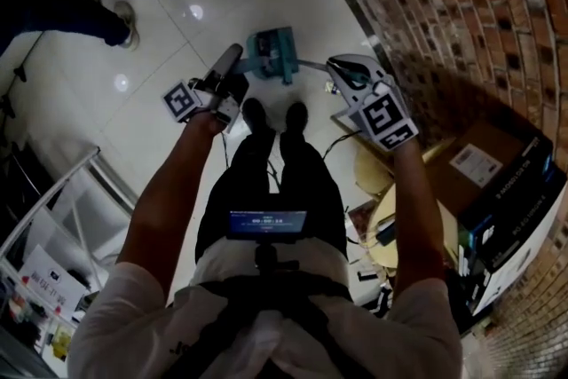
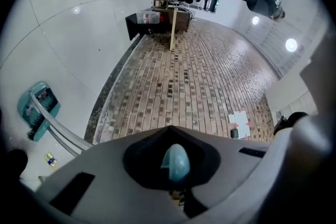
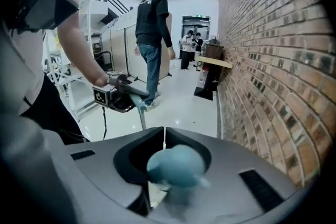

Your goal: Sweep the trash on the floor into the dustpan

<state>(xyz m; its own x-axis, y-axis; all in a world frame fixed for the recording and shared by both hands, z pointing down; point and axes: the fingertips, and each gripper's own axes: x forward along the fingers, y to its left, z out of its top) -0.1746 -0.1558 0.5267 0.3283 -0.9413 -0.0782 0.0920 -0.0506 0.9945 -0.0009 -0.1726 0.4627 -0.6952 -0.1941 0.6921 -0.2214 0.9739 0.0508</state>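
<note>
A teal dustpan and broom head [image 1: 273, 56] stand together on the white floor just ahead of my shoes; I cannot tell them apart. In the left gripper view the same teal set [image 2: 38, 110] shows dark bristles and silver rods. A small yellow scrap [image 2: 50, 159] lies on the floor beside it. My left gripper [image 1: 231, 58] is shut on a teal handle end [image 2: 175, 161]. My right gripper [image 1: 344, 68] is shut on another teal handle end [image 3: 176, 165], and a silver rod [image 1: 309, 64] runs from it to the teal set. The left gripper [image 3: 118, 94] also shows in the right gripper view.
A brick wall [image 1: 461, 4] runs along the right, with cardboard boxes [image 1: 497, 182] at its foot. A white rack [image 1: 53, 217] stands at my left. Another person [image 3: 152, 34] walks on the floor ahead, and a dark stand [image 3: 207, 86] sits by the wall.
</note>
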